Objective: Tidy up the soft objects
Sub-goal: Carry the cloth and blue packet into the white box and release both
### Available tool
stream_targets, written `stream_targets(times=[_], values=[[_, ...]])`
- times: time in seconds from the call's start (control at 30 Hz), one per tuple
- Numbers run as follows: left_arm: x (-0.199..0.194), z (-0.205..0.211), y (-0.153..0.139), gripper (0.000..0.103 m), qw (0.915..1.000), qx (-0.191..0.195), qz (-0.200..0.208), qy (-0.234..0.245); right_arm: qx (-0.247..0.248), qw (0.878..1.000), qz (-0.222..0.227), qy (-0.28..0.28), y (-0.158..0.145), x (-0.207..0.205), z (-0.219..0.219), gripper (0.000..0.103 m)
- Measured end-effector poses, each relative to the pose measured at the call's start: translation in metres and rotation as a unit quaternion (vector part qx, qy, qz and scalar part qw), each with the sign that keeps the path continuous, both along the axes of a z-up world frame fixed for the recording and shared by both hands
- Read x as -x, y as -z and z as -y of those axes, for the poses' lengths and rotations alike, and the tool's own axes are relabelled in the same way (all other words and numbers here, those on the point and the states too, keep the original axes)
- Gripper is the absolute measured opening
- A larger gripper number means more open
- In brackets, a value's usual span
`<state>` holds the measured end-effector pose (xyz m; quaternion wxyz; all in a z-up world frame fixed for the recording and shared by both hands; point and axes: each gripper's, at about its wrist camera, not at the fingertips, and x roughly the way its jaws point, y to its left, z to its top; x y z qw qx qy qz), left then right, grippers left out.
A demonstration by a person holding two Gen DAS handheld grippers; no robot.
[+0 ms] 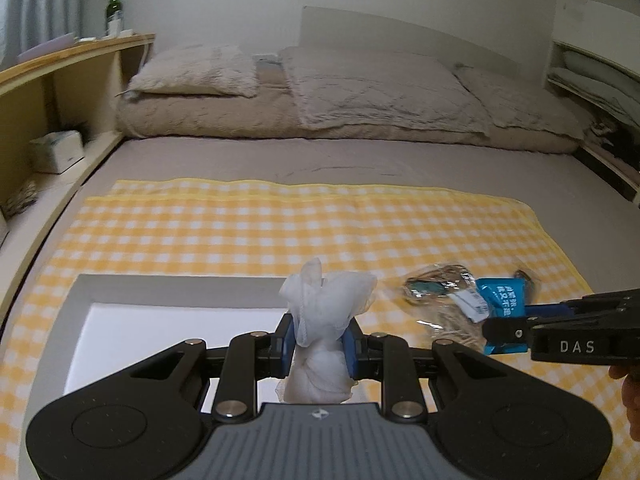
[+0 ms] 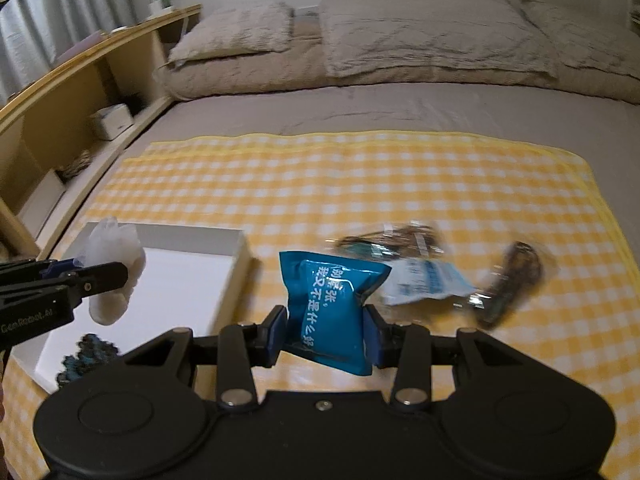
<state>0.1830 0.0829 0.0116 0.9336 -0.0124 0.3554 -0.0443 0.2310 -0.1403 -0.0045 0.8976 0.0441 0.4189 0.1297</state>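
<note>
My left gripper [image 1: 319, 344] is shut on a white mesh bundle [image 1: 326, 308] and holds it above the right edge of a white open box [image 1: 160, 292]. The bundle also shows in the right wrist view [image 2: 112, 256], over the box [image 2: 236, 256]. My right gripper [image 2: 326, 334] is shut on a blue soft packet [image 2: 328, 304] with white lettering, held above the yellow checked cloth [image 2: 360, 184]. The packet shows in the left wrist view [image 1: 500, 300] at the right. A dark teal knitted item [image 2: 86, 360] lies in the box's near corner.
Clear plastic bags of small items [image 2: 412, 248] and a dark item [image 2: 516, 272] lie on the cloth right of the box. Pillows [image 1: 360, 80] and a folded duvet lie at the bed's far end. A wooden shelf [image 1: 60, 80] with a bottle [image 1: 114, 4] runs along the left.
</note>
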Motion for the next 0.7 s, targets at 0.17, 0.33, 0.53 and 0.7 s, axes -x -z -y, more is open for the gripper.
stream_targets(times=[0.17,0.33,0.53,0.7], values=[[0.002,-0.025,-0.001,0.027,0.9999,0.003,0.001,-0.017,-0.009,1.0,0.0,-0.028,-0.002,-0.004,-0.036,0.042],[0.003,-0.046,0.001,0.027,0.9994,0.004,-0.001,-0.035,-0.017,0.998,-0.004,-0.054,0.0,-0.008,-0.07,0.042],[-0.002,-0.068,0.012,0.027,0.9986,-0.001,-0.019,-0.048,-0.021,0.997,-0.017,-0.077,0.009,-0.013,-0.1,0.042],[-0.015,-0.082,0.031,0.027,0.9969,0.011,-0.054,-0.056,-0.022,0.995,-0.037,-0.085,0.021,-0.02,-0.113,0.042]])
